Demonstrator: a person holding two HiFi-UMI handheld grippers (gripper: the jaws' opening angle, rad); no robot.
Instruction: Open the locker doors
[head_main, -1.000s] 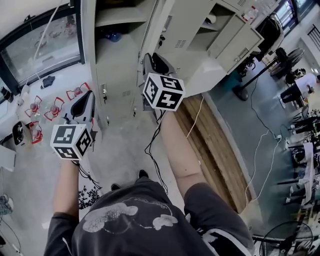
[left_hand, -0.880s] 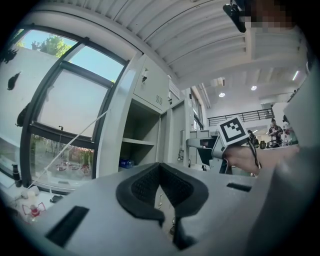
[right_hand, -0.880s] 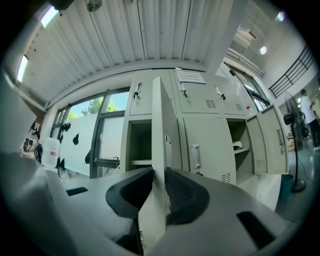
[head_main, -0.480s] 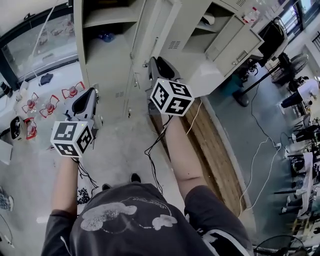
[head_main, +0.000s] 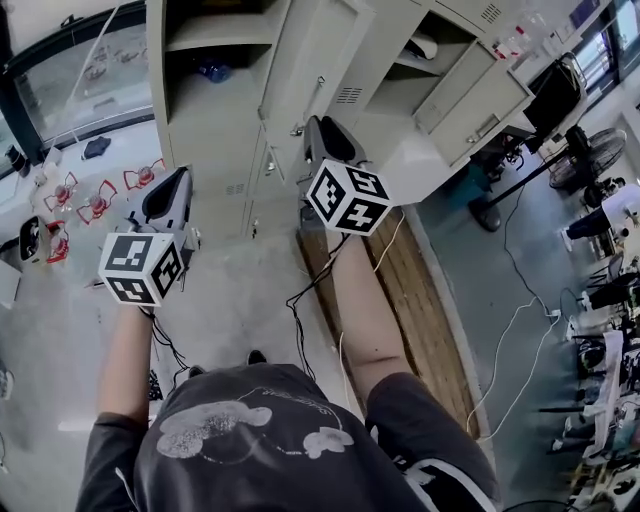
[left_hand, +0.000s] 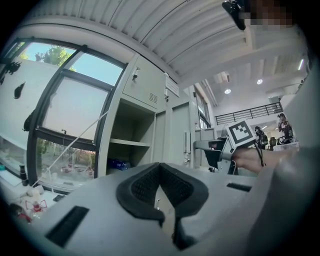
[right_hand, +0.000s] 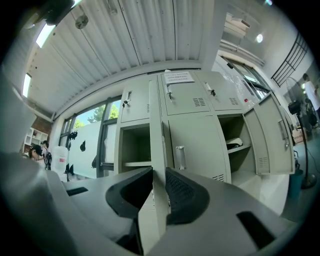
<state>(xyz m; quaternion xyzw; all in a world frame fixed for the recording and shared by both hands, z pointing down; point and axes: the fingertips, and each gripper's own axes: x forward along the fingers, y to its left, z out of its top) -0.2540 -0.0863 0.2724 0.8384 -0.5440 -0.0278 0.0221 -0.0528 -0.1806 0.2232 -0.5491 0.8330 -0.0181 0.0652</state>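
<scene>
A bank of pale grey lockers fills the top of the head view. My right gripper is shut on the free edge of one tall locker door. In the right gripper view that edge runs up between the two pads, and the door's handle sits just right of it. An open compartment with a shelf lies left of the door. My left gripper hangs in the air left of the lockers, shut on nothing. It points at the open left compartment.
To the right another compartment stands open, its door swung out. Red frames lie on the floor by the window. A wooden pallet, cables and fan stands lie to the right.
The right gripper has swung the door further out, so more of its face shows. Both grippers have shifted across the head view, the left one slightly toward the lockers.
</scene>
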